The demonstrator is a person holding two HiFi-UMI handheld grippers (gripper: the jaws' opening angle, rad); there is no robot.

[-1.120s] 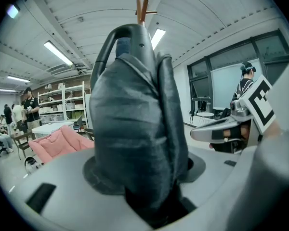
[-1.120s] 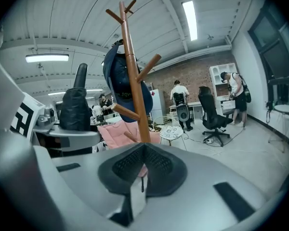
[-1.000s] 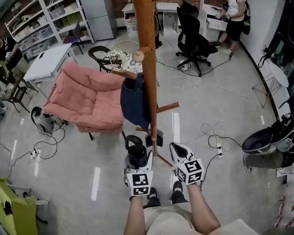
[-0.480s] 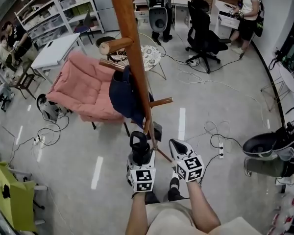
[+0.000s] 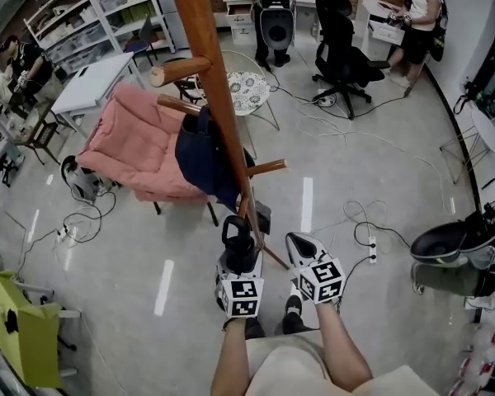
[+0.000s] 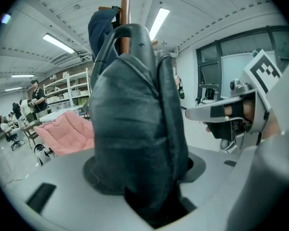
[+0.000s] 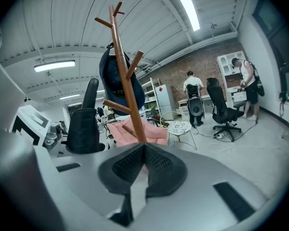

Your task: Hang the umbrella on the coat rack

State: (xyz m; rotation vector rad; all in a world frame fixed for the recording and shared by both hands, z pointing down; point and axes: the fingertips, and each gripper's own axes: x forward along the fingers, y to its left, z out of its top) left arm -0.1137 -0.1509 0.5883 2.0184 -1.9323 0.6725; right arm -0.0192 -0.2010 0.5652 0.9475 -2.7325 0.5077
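The place is a shared lab or office workroom. Left of the coat rack [image 5: 214, 97] stand metal shelves [image 5: 107, 11] with storage boxes and a white worktop [image 5: 87, 93]. Right of it are black office chairs [image 5: 342, 52], and loose cables [image 5: 359, 217] with a power strip [image 5: 370, 242] lie on the grey floor [image 5: 148, 304].

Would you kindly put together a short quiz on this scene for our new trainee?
1. True or false: the umbrella already hangs on the rack.
2. The right gripper has its jaws: A) wide apart; B) together with nothing between them; C) closed on the umbrella.
3. What colour is the padded chair?

Key: 1 true; 2 B; 3 pink.
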